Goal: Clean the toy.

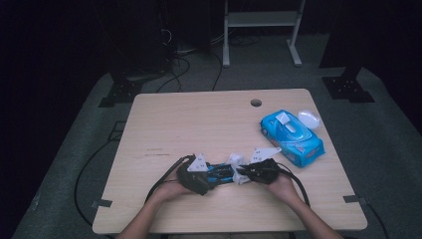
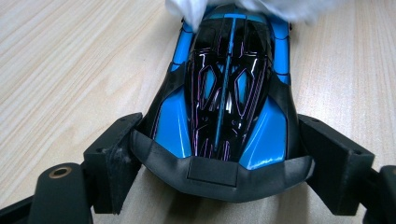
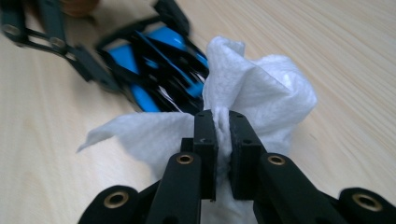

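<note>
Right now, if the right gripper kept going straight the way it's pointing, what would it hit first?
The right gripper is shut on a white wipe, and just past that wipe lies the blue and black toy car. Going straight on, it would likely press the wipe into the car first, though depth is hard to judge.

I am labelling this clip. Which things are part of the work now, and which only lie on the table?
In use: toy car, held by left claw; white wipe, pinched in right claw, at the car.

Lying about: blue wipes pack; white lid beside it.

Toy car on table between both tongs; wipes pack behind, right.
</note>
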